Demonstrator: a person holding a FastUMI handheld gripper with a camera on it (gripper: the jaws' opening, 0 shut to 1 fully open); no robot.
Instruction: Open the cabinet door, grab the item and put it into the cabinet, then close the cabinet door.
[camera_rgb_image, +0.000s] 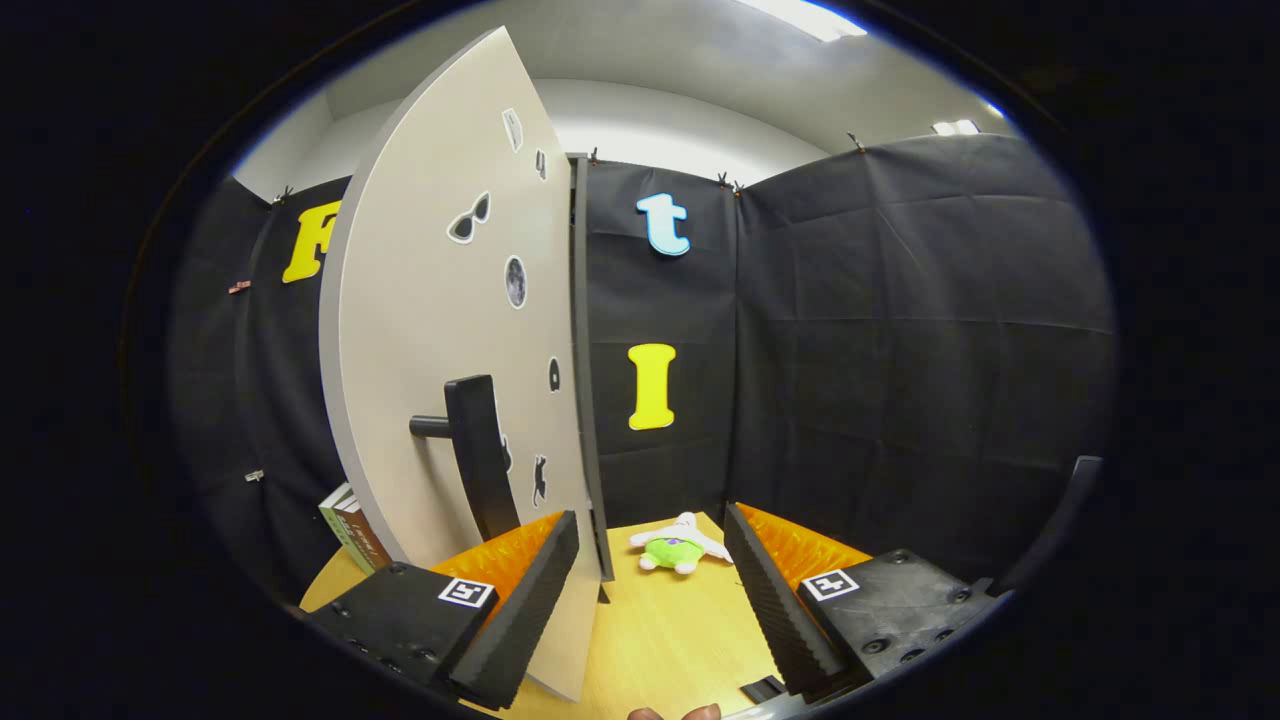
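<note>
Tongs: we see our gripper (650, 600) with its two fingers spread wide apart, nothing held between them.
Left finger: it (525, 610) sits right against the face of the cabinet door, low down, just under the handle; we cannot tell whether it actually touches the panel.
Right finger: it (775, 600) stands clear over the table, well apart from the door.
Between the fingers: we look down on bare wooden tabletop (670, 630), with the door's lower edge cutting into the gap from the left.
Hand: a fingertip (675, 713) shows at the very bottom, behind the fingers.
Item: the plush toy (678, 548), white with a green middle, lies flat on the table just ahead of the fingers, a little nearer the right one, close to the black cloth wall. It is outside the cabinet.
Cabinet door: the pale grey door (440, 330) is swung open toward us, standing upright, with small stickers scattered over its face. We see its edge (585, 400) as a dark strip on the right.
Handle: a black bar handle (478, 455) juts from the lower part of the door, just above the left finger.
Books: a few books (352, 528) stand on the table left of the door, partly hidden behind it.
</note>
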